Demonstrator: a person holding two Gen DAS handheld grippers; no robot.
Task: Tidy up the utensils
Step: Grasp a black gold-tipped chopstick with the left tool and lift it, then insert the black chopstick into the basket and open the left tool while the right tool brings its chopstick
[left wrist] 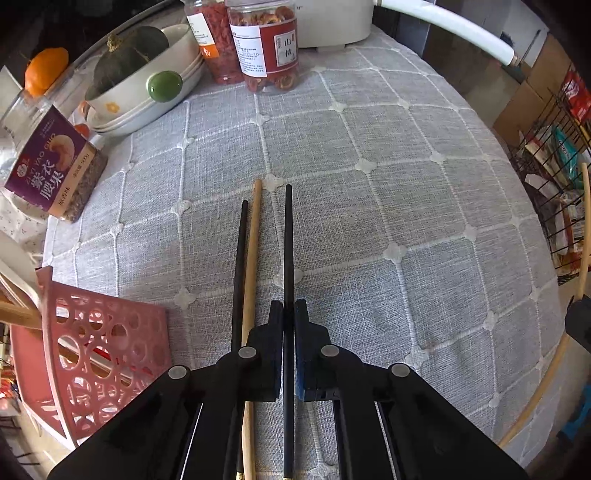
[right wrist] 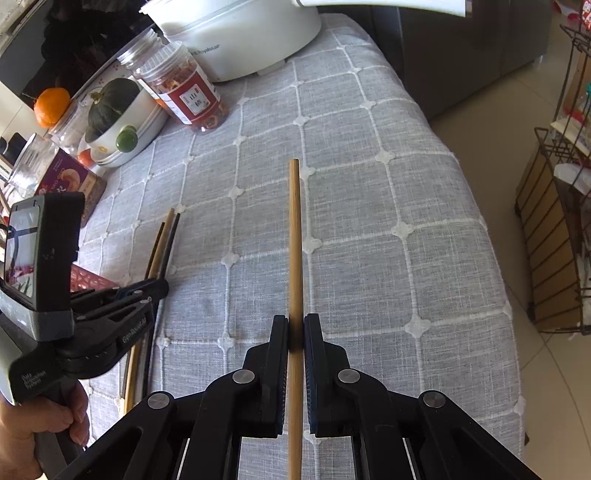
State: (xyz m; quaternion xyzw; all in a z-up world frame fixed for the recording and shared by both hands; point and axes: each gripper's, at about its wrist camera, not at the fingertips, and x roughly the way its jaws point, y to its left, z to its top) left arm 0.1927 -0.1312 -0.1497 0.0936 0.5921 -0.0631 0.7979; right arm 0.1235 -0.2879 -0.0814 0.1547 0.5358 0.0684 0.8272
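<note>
**Grey checked tablecloth: one chopstick clamped in each gripper**

Surface: a table under a grey woven tablecloth (left wrist: 406, 184) with a white stitched grid; a tiled floor and a wire rack (right wrist: 554, 236) lie beyond its right edge.

Left gripper (left wrist: 289, 317): jaws closed down to a narrow slit, clamped on a black chopstick (left wrist: 289, 236). The stick runs straight forward along the fingers, its tip over the cloth. Whether it touches the cloth cannot be told.

Just left of it, on the cloth: a bamboo chopstick (left wrist: 252, 251) and a second black chopstick (left wrist: 239, 258), side by side and nearly parallel. Both pass under the gripper's left finger.

Right gripper (right wrist: 295, 332): jaws nearly closed, pinching a second bamboo chopstick (right wrist: 294, 236) that points forward, away from the camera. In the right wrist view the left gripper sits well to the left, with the three sticks (right wrist: 162, 243) bunched at its fingers.

Pink perforated basket (left wrist: 103, 354): at the near left edge of the table, close beside the left gripper; something long lies inside, not identifiable.

Far left of the table: a purple-labelled jar (left wrist: 55, 170), stacked bowls (left wrist: 147, 107) holding a dark green squash (left wrist: 125, 55), an orange (left wrist: 46, 70), two red-labelled jars (left wrist: 264, 44). A white appliance (right wrist: 236, 33) stands at the far end.
</note>
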